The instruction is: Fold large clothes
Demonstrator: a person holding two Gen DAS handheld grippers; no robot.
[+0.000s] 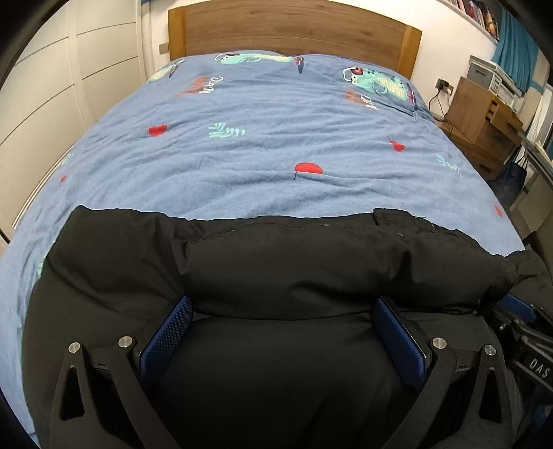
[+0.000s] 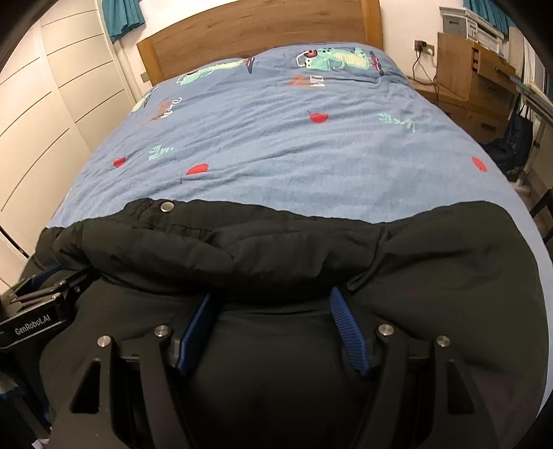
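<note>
1. The biggest risk I see is the bulky black padded coat sliding off the near end of the bed with its wrinkled blue cartoon-print cover. The coat lies across that near end, its far edge towards the wooden headboard, and a good part of it seems to hang over the near edge below my cameras. If both grips go slack at once, that weight could drag the lot down.

2. The fold may spring open. The thick roll of padding nearest the headboard looks puffy, and I judge it will not stay creased unless pressed flat.

3. My left gripper stands wide apart, with black fabric bulging between its blue textured pads. I cannot tell from here whether they press on it; I think not. Closing now might catch only the outer shell, so the filling slips out.

4. My right gripper is narrower, its jaws partly apart around a hump of coat. It may be gripping, though black on black hides the contact. An uneven hold would skew the hem.

5. The two grippers sit just beside each other at the near edge; they could knock together.

6. The small metal snap button on the headboard-side edge could snag a pad.
</note>
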